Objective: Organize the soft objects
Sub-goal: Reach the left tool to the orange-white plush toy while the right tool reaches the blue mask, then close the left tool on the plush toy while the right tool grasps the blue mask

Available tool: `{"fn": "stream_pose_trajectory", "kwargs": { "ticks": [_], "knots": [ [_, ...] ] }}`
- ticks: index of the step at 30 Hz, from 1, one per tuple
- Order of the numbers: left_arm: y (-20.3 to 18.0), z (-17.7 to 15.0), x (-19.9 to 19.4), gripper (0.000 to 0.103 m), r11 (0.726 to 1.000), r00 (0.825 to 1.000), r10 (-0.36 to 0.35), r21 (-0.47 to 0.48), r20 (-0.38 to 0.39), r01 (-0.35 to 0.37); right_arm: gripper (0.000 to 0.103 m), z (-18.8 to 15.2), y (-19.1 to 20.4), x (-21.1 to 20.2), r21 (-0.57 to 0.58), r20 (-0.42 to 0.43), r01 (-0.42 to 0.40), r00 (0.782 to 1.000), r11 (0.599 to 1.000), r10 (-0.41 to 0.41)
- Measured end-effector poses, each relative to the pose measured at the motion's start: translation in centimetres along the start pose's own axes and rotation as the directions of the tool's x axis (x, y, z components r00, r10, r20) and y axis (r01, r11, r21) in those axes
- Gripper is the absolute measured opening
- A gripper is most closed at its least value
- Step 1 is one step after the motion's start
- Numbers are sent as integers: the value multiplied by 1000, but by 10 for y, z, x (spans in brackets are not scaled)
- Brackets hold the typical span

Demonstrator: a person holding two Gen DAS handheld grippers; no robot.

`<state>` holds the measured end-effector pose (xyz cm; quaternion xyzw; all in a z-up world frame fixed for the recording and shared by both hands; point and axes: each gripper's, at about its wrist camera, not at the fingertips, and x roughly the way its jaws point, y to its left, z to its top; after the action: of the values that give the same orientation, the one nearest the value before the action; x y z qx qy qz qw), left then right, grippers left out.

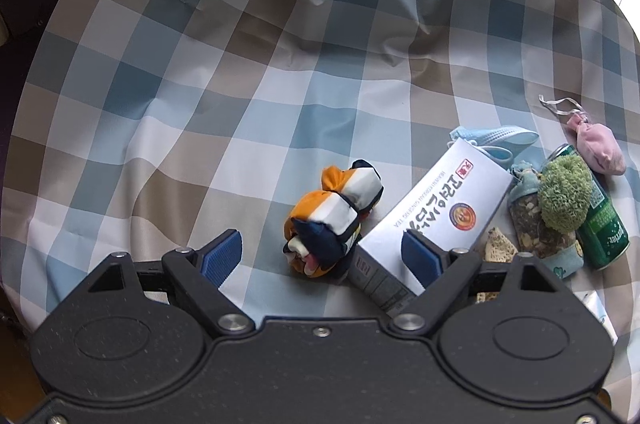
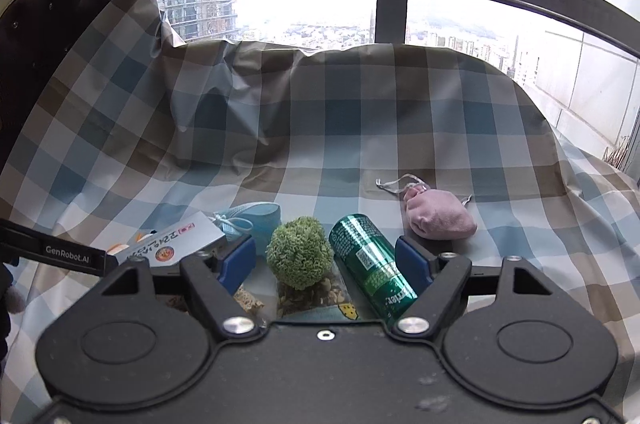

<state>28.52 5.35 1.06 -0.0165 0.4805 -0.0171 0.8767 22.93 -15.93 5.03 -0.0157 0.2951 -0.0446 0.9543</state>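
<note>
Surface: a blue, tan and white checked cloth is covering the seat, its far edge rising against the window.
Left gripper: its jaws are standing released, nothing pressed between the blue pads.
Rolled bundle: an orange, white and navy rolled fabric bundle is lying in the gap ahead of those jaws, touching a white printed carton.
Right gripper: its jaws are standing apart, gripping nothing.
Pompom: a green fuzzy ball is sitting between them, beside a green metal can.
Pouch: a pink drawstring pouch is lying beyond the right-hand pad, nearer the cloth's right edge.
</note>
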Motion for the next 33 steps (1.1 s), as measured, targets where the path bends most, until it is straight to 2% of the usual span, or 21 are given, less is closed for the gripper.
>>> {"fn": "stream_pose_trajectory", "kwargs": {
  "ticks": [4, 14, 24, 29, 33],
  "knots": [
    [5, 15, 15, 84, 999, 999, -12, -34, -34, 10, 79, 13, 8, 19, -38, 15, 23, 1000, 999, -23],
    [17, 33, 40, 84, 996, 997, -2, -89, -80, -5, 78, 26, 20, 72, -6, -78, -17, 997, 1000, 17],
    [18, 26, 57, 84, 998, 992, 30, -43, -122, -35, 79, 40, 27, 96, -3, -102, -40, 994, 999, 39],
    [19, 28, 65, 87, 997, 993, 57, -42, -104, -61, 80, 48, 32, 115, 10, -162, -79, 984, 997, 80],
    [22, 35, 68, 87, 992, 991, 111, -51, -68, -115, 82, 52, 36, 129, 14, -208, -98, 973, 995, 99]
  ]
}}
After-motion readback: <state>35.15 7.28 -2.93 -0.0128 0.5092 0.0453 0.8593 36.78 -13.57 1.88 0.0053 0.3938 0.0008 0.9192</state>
